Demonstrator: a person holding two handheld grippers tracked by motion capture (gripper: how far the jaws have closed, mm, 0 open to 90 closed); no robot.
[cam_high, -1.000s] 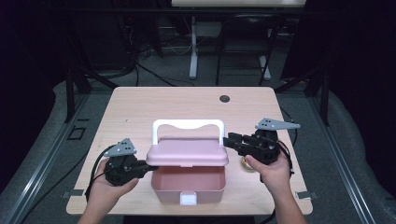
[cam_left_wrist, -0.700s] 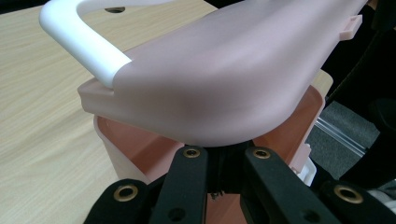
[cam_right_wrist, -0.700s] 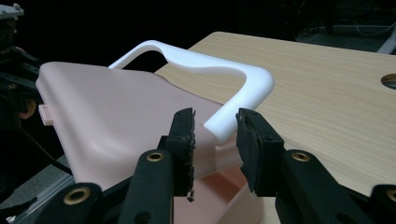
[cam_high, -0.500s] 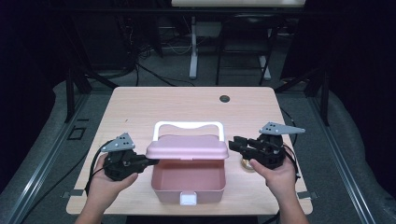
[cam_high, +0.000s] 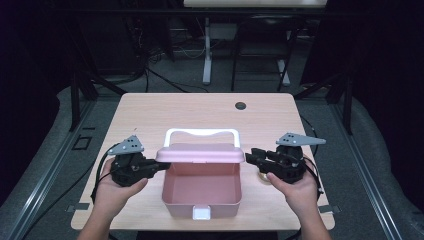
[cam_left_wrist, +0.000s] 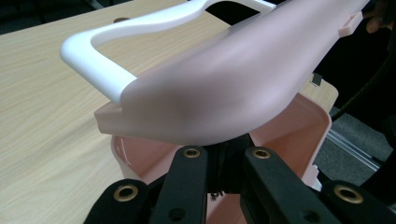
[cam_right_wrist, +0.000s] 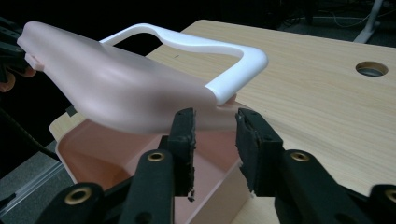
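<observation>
**Pink box with raised lid, held between two hand-held grippers**

A pink box (cam_high: 202, 192) stands near the front edge of the wooden surface (cam_high: 150, 115), its small white latch (cam_high: 201, 214) facing the person. Its lid (cam_high: 200, 153) is lifted and tilted back on the rear edge, so the inside of the box lies open to the high view. A white handle (cam_high: 201, 133) stands out from the far side of the lid.

The left gripper (cam_high: 159, 167) meets the lid at its left end. In the left gripper view its fingers (cam_left_wrist: 189, 179) are pressed close together directly under the lid's edge, which rests against their tips; whether they pinch the rim cannot be told.

The right gripper (cam_high: 251, 157) sits just beside the lid's right end. In the right gripper view its fingers (cam_right_wrist: 183, 135) are spread with a clear gap, having just been closing a little, and the corner of the lid lies just beyond their tips, not pressed by either.

A round hole (cam_high: 240, 105) is set in the surface near its far edge, well apart from the box.
</observation>
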